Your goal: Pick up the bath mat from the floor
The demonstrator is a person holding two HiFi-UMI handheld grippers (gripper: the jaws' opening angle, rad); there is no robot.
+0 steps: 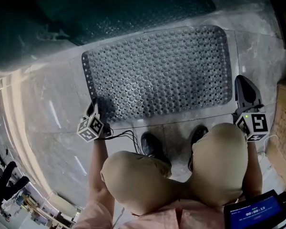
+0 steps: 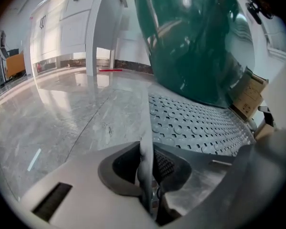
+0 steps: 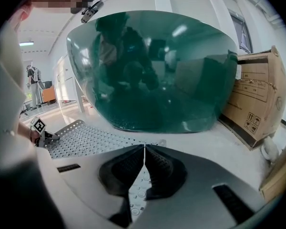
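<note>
Head view puts the bath mat flat on the floor, so the lifting is all ahead. My left hand-held gripper is clamped on its near-left edge. My right hand-held gripper has its jaws together at the near-right corner, gripping nothing I can see.

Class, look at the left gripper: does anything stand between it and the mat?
Nothing visible does. The left gripper is already shut on the near left edge of the mat, which shows as a thin strip between its pads. The person's shoes stand clear of the mat.
</note>
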